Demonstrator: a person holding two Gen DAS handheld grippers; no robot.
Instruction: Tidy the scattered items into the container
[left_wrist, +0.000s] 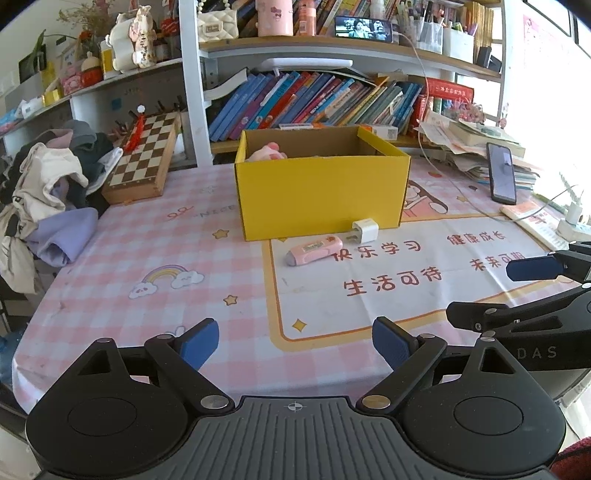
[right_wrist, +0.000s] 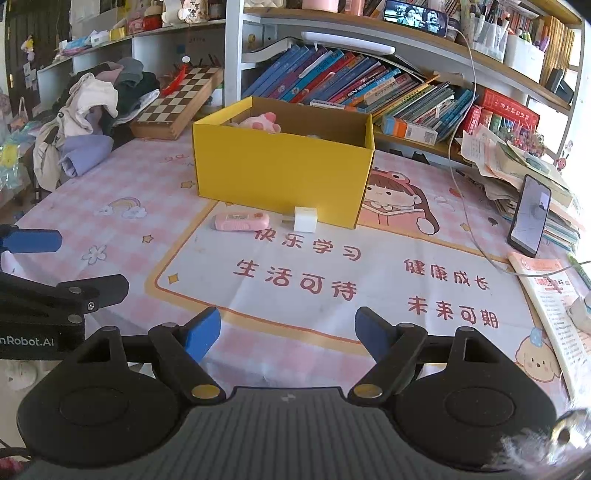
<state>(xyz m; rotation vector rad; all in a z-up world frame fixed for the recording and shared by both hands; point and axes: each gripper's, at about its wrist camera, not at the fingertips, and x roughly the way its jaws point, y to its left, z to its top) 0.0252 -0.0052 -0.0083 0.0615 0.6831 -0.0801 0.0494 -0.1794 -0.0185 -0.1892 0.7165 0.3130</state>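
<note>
At the far left a heap of clothes spilled over the table's edge, with a chessboard box just beside it. My left gripper hung low over the checked tablecloth, its blue pads spread wide with nothing between them. Ahead stood the yellow box, open-topped. From the left camera I caught only the top of a pink plush toy over its rim; the right camera looked a little further in and showed more of it, though the box floor stayed hidden in both. Two things lay on the cloth at the box's front wall: a pink eraser-like case, lying flat, and a white charger plug just right of it, close against the cardboard. Whether plug and case touched I could not tell. My right gripper also stood well open and empty. Each camera saw the other gripper cut off at its frame edge. Between my pads and those two items the cloth was bare. To the right a cable trailed past a propped phone, leaning on a paper stack, and a booklet reached the table's right edge.
</note>
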